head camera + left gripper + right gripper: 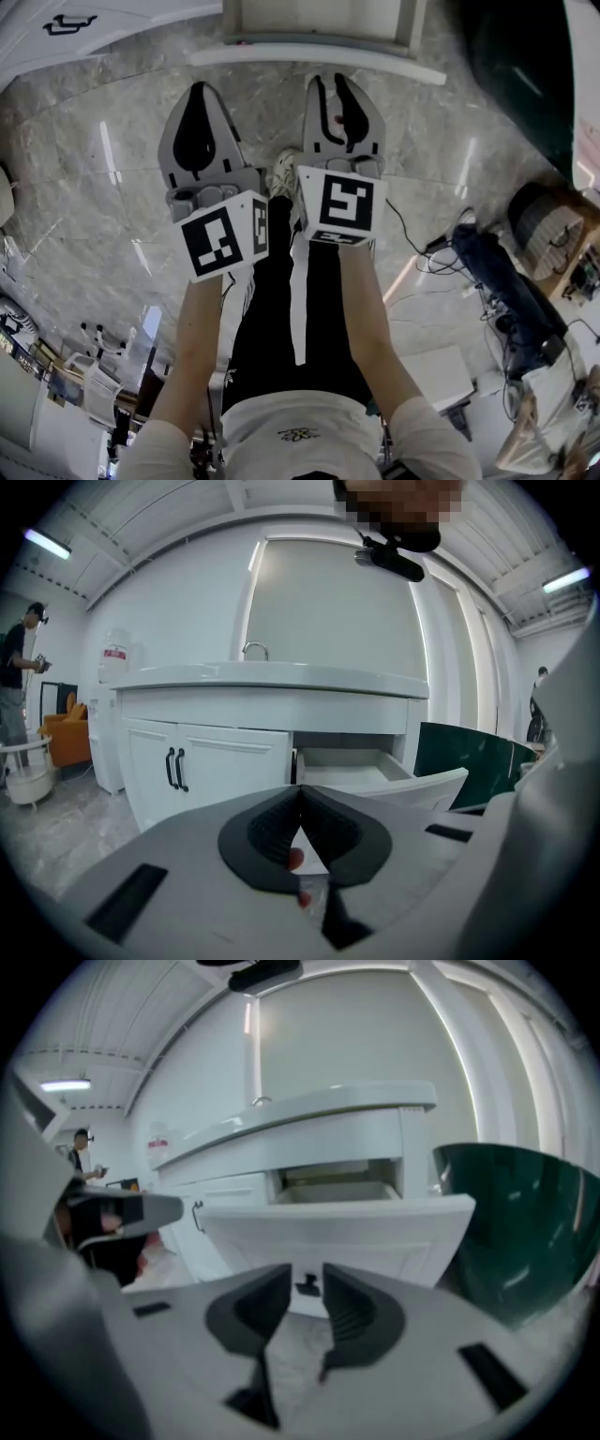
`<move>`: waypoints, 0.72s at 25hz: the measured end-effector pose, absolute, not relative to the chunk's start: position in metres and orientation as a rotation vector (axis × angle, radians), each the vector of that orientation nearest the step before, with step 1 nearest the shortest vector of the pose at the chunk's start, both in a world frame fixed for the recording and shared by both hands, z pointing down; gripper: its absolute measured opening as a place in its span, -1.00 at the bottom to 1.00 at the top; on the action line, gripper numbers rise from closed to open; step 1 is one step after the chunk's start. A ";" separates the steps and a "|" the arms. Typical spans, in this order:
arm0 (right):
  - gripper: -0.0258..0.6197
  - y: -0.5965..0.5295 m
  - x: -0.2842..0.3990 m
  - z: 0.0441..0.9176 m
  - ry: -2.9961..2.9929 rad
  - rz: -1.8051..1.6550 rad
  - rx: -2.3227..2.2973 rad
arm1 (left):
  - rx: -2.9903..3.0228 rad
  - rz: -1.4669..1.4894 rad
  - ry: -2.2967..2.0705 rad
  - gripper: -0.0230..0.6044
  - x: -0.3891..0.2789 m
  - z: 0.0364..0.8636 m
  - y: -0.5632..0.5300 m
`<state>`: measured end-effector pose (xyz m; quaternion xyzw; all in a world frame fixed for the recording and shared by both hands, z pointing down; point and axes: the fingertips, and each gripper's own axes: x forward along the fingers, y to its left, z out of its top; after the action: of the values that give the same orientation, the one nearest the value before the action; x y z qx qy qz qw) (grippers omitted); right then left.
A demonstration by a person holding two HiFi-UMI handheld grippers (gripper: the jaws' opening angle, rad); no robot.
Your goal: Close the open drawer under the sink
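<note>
**Colours and patterns: sink unit, one frame**

Drawer (337, 1227): plain white, front and inside. Cabinet (216, 761): white, with black door handles (175, 768). Floor (94, 187): pale grey marble, lighter veining, glossy light streaks. Left gripper (300, 791) and right gripper (307, 1277): light grey shells, black ribbed pads. Marker cubes (225, 239): black square pattern on white. Trousers (267, 309): black with one white stripe. Shirt (300, 422): white. Curved panel (516, 1222) beside the drawer: dark green, shiny. Chair (70, 738) at far left: orange
</note>
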<state>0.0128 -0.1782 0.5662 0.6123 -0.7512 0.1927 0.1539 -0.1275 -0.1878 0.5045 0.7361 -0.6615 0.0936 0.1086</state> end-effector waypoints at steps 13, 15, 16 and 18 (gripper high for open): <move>-0.38 -0.198 0.003 0.619 -2.058 0.716 1.755 | 2.105 0.316 -1.890 -0.86 -0.124 0.530 -0.185; -0.37 -0.203 -0.001 0.625 -2.050 0.702 1.726 | 2.087 0.317 -1.896 -0.86 -0.129 0.532 -0.185; -0.37 -0.205 -0.004 0.628 -2.047 0.699 1.716 | 2.087 0.321 -1.897 -0.86 -0.130 0.533 -0.186; -0.37 -0.206 -0.005 0.633 -2.032 0.720 1.718 | 2.100 0.332 -1.898 -0.86 -0.130 0.533 -0.187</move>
<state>-0.0051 -0.2060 0.6333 0.6117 -0.7235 0.2564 0.1912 -0.1305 -0.1870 0.5334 0.7291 -0.6588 0.1152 0.1451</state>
